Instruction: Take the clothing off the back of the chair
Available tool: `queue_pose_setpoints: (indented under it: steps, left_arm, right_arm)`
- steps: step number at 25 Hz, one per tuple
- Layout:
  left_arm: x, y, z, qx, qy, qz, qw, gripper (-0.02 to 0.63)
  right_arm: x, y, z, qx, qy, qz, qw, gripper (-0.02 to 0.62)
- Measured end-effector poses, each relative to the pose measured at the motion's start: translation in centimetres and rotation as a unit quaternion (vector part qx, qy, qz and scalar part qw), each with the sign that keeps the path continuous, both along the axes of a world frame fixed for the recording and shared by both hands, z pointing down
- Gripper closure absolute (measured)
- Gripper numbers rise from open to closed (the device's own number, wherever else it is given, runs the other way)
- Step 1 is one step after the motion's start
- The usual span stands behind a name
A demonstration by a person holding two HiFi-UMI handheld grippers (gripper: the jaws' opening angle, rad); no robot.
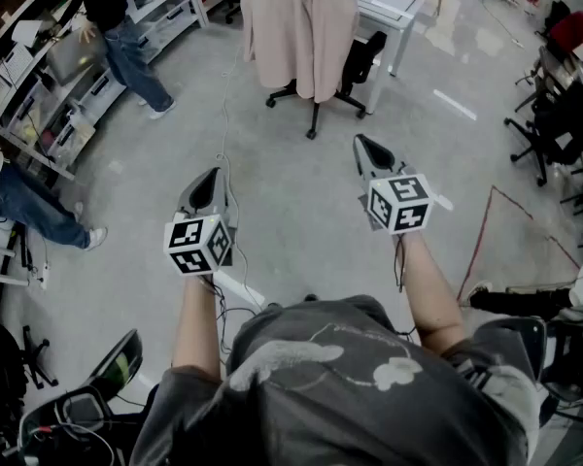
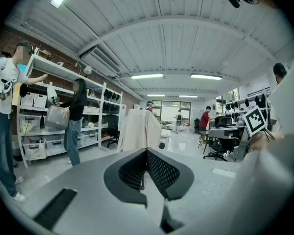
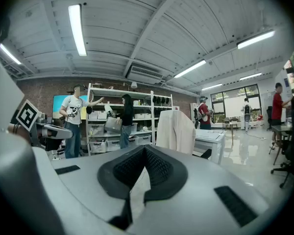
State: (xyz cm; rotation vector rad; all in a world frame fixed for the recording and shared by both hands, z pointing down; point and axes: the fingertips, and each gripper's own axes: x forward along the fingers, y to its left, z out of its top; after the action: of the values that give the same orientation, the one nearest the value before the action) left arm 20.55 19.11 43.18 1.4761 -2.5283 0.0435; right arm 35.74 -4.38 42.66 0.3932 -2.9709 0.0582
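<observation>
A pale beige garment [image 1: 299, 29] hangs over the back of a black office chair [image 1: 348, 83] on the far side of the floor, and it also shows as the garment [image 2: 139, 130] in the left gripper view and the garment [image 3: 179, 129] in the right gripper view. My left gripper [image 1: 214, 178] is held out over the bare floor, well short of the chair, jaws shut with nothing in them. To its right my right gripper [image 1: 365, 146] is also shut and empty, a little closer to the chair.
A white desk [image 1: 381, 8] stands just behind the chair. Shelving [image 1: 68, 71] runs along the left wall with two people [image 1: 126, 37] by it. More black chairs [image 1: 549, 129] stand at the right. A cable [image 1: 225, 124] trails over the grey floor.
</observation>
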Motion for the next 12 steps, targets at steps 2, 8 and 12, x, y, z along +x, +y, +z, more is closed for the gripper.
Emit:
queue_pose_setpoints:
  steps: [2,8,12]
  left_arm:
    - [0.0,-0.5,0.0,0.001,-0.001,0.0,1.0,0.606]
    - [0.6,-1.2,0.4,-0.001,0.001,0.002,1.0,0.606]
    - [1.3,-0.8,0.7,-0.003,0.001,-0.001,1.0,0.606]
  right_arm:
    - [0.0,-0.3,0.2,-0.001,-0.001,-0.001,1.0,0.604]
    - [0.5,-0.6,0.6,-0.003,0.002,-0.005,1.0,0.604]
    - [0.6,-0.6,0.9,-0.007,0.002,-0.006,1.0,0.604]
